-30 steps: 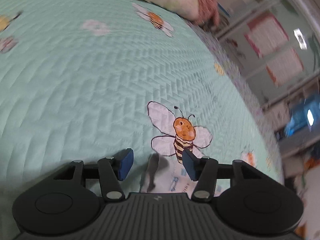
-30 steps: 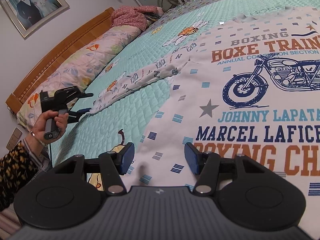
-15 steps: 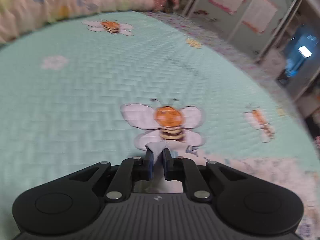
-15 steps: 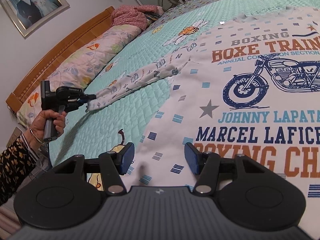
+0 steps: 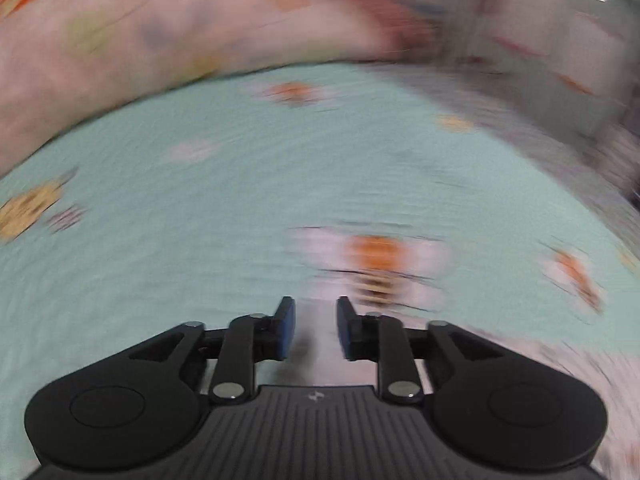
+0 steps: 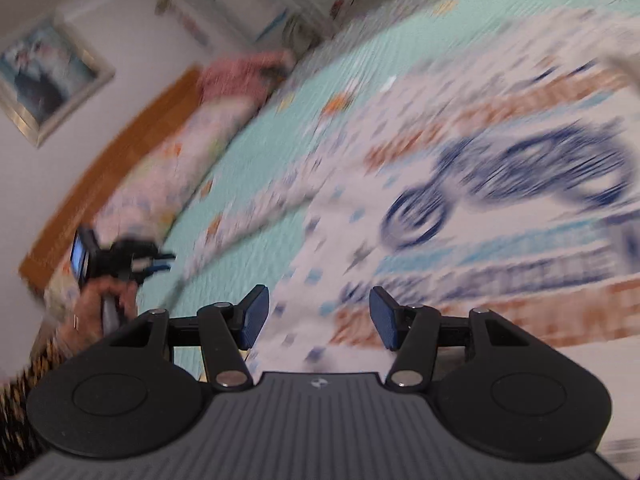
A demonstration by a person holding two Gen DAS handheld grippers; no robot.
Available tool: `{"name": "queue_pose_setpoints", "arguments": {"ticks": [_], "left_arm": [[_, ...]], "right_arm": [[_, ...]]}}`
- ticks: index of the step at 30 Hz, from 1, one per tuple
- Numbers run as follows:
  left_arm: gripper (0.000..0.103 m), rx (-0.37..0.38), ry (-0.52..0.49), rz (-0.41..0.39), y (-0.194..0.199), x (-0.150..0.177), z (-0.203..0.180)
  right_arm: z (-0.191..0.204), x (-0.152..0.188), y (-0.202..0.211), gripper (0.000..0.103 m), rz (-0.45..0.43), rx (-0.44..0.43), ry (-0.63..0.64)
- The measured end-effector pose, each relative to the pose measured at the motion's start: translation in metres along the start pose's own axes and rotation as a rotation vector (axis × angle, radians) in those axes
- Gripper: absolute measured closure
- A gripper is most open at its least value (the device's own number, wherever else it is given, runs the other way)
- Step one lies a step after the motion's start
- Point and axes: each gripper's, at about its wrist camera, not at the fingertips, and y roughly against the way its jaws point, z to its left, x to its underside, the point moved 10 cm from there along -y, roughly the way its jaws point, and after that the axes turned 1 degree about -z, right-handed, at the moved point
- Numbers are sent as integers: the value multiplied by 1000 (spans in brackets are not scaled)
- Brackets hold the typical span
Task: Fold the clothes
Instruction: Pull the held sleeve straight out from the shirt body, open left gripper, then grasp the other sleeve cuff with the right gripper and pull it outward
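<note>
A white T-shirt (image 6: pixel 500 208) with a blue motorcycle print and orange and blue lettering lies flat on the teal quilted bedspread (image 6: pixel 240 256). Its long patterned sleeve (image 6: pixel 256 224) stretches left toward my left gripper (image 6: pixel 160 262), which a hand (image 6: pixel 108 300) holds. In the left wrist view the left gripper (image 5: pixel 316 326) has its blue pads a little apart, low over the bedspread (image 5: pixel 200 240). Pale cloth shows below the gap, too blurred to tell contact. My right gripper (image 6: pixel 318 316) stands open above the shirt's lower left part, holding nothing.
A floral pillow (image 5: pixel 160 40) runs along the wooden headboard (image 6: pixel 108 184), with a pink cloth (image 6: pixel 240 76) heaped at its far end. A framed picture (image 6: pixel 48 76) hangs on the wall. A bee print (image 5: pixel 376 264) lies just ahead of the left gripper.
The left gripper, shut on the sleeve end half a second ago, now has its pads apart. Both views have swung and are motion-blurred; the right gripper has moved over the shirt.
</note>
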Motion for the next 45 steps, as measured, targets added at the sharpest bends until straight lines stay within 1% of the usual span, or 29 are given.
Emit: {"name": "queue_pose_setpoints", "arguments": {"ticks": [1,2,3,4,5,7,8,9,12,14,18,24,26,31,33,35,36,37,38,41,42,45], "left_arm": [[53,49,-67,13,2,9,-21],[46,81,-120,55,-2,21,-37],[46,91,-152,135,-13,38,-47],[46,73,-156,165,-20,47,-50],[46,48,-153,177,-24,53,-50],[46,9,-123,184,-22,51,-50],[47,-16,-97,181,-18,48,-49],[49,-39,-70,166,-12,47,-46],[49,-46,-33,92,22,46,-58],[49,-13,-40,60,48,51,-75],[48,51,-55,120,63,82,-109],[48,146,-77,220,82,129,-161],[48,177,-84,254,89,144,-178],[48,256,-102,338,107,183,-221],[47,266,-122,366,109,196,-230],[47,270,-146,385,112,206,-237],[47,268,-159,385,113,209,-239],[47,264,-174,382,114,211,-242],[46,260,-188,379,115,213,-244],[46,257,-203,383,117,215,-246],[46,256,-203,385,116,215,-246],[46,252,-202,390,115,214,-246]], "right_arm": [[-11,-8,16,45,-41,25,-22],[-23,-15,34,45,-84,54,-46],[-36,-21,55,45,-130,87,-70],[-49,-27,77,45,-176,120,-93],[-63,-31,99,45,-224,157,-117],[-93,-32,148,43,-326,242,-173],[-110,-30,174,43,-382,281,-222],[-128,-26,201,41,-438,319,-272],[-179,-9,276,39,-593,419,-429],[-208,3,302,39,-642,440,-524],[-263,21,339,38,-710,452,-692],[-303,1,331,38,-727,350,-732],[-309,-5,323,38,-701,353,-721],[-308,-20,310,39,-631,343,-644],[-304,-27,303,40,-599,346,-602],[-300,-32,293,51,-557,359,-554],[-299,-34,289,64,-532,367,-538],[-299,-34,284,88,-506,372,-527],[-299,-35,279,99,-479,376,-520],[-291,-45,269,99,-431,406,-456],[-286,-52,269,99,-427,416,-421],[-264,-88,282,99,-468,423,-309]]}}
